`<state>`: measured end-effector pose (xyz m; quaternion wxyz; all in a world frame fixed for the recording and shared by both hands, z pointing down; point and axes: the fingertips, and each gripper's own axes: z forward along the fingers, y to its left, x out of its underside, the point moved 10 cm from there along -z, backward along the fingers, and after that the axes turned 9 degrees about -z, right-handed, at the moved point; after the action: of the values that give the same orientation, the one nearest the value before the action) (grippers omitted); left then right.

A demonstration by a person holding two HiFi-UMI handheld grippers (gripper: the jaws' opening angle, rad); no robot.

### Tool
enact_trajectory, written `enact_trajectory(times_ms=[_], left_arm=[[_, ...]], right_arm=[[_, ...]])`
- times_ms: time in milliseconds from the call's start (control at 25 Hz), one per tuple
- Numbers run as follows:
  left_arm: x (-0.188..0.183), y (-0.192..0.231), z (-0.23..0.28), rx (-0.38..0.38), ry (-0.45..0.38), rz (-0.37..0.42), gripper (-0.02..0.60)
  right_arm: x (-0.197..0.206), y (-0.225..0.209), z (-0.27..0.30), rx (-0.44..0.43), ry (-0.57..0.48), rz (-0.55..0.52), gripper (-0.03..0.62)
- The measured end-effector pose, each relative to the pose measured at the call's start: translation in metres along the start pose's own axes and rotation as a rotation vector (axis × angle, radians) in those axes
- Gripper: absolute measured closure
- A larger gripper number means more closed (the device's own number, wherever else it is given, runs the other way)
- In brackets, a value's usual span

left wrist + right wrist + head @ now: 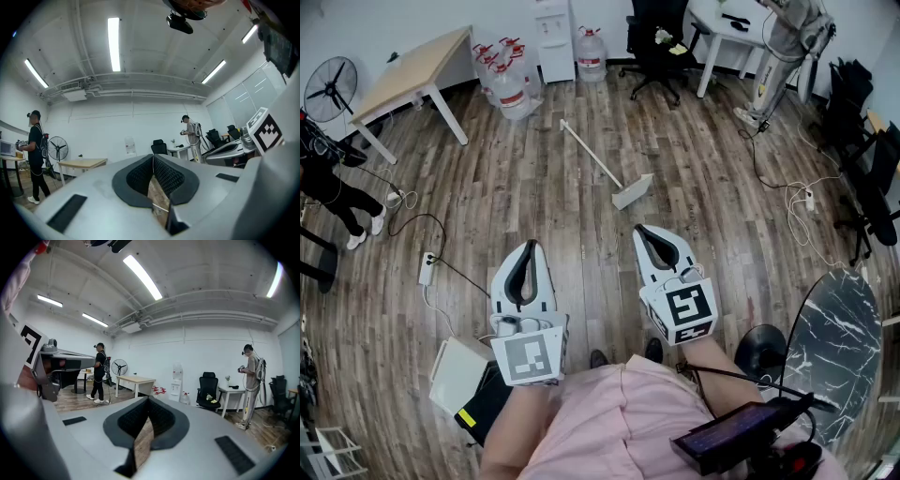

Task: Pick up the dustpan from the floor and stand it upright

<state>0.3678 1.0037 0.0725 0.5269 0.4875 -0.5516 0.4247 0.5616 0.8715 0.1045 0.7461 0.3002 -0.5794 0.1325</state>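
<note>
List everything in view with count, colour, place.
dustpan: one, white, long-handled, lying on floor ahead of both tools
table: one, light wood, far left
water jugs: several, clear, red caps, beside that table
water dispenser: one, white, back wall
office chair: one, black, far centre
fan: one, black, far left
power strip: one, white, floor left
round table: one, dark marble, near right
left tool: one, white, shut, empty
right tool: one, white, shut, empty
</note>
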Motion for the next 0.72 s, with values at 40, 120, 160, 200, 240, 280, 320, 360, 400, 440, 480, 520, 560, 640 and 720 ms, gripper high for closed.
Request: enact_trajectory(times_ms=[40, 120, 160, 200, 240, 280, 320, 360, 400, 440, 480, 520, 560, 640, 720], left_arm=[[0.001, 0.005, 0.0, 0.004, -0.001, 0.001, 0.568], [0.003, 0.013, -0.002, 0.009, 0.002, -0.005, 0.568], [0.004, 0.017, -0.002, 0.011, 0.007, -0.011, 0.568], [0.005, 0.021, -0.003, 0.013, 0.012, -0.016, 0.568], [0.006, 0.025, -0.004, 0.014, 0.018, -0.019, 0.568], [0.008, 0.029, -0.004, 0.014, 0.024, -0.021, 0.568], [0.009, 0.033, -0.003, 0.011, 0.029, -0.023, 0.568], [0.01, 0.037, -0.001, 0.008, 0.031, -0.023, 0.568], [0.01, 0.04, 0.002, 0.004, 0.032, -0.017, 0.568], [0.011, 0.042, 0.005, 0.001, 0.034, -0.011, 0.568], [0.012, 0.043, 0.008, 0.001, 0.039, -0.013, 0.568], [0.015, 0.042, 0.011, 0.004, 0.046, -0.021, 0.568], [0.018, 0.042, 0.016, 0.007, 0.053, -0.025, 0.568], [0.025, 0.043, 0.028, 0.01, 0.063, -0.01, 0.568], [0.033, 0.045, 0.044, 0.005, 0.074, 0.012, 0.568]], right_arm=[[0.0, 0.004, 0.003, 0.003, 0.006, -0.002, 0.594], [-0.001, 0.011, 0.009, 0.009, 0.023, -0.009, 0.594], [-0.001, 0.014, 0.012, 0.014, 0.033, -0.014, 0.594], [-0.001, 0.017, 0.014, 0.017, 0.041, -0.018, 0.594], [-0.001, 0.019, 0.017, 0.019, 0.046, -0.02, 0.594], [-0.002, 0.021, 0.019, 0.02, 0.043, -0.019, 0.594], [-0.002, 0.022, 0.02, 0.02, 0.033, -0.016, 0.594], [-0.003, 0.023, 0.022, 0.019, 0.018, -0.01, 0.594], [-0.004, 0.022, 0.023, 0.016, 0.005, -0.004, 0.592], [-0.004, 0.021, 0.025, 0.01, 0.0, 0.0, 0.545], [-0.003, 0.018, 0.028, 0.004, 0.003, 0.0, 0.432], [-0.002, 0.015, 0.031, 0.003, 0.009, -0.002, 0.401], [-0.001, 0.011, 0.034, 0.007, 0.013, -0.005, 0.401], [0.005, 0.001, 0.043, 0.018, 0.017, -0.011, 0.401], [0.014, -0.013, 0.057, 0.025, 0.023, -0.012, 0.401]])
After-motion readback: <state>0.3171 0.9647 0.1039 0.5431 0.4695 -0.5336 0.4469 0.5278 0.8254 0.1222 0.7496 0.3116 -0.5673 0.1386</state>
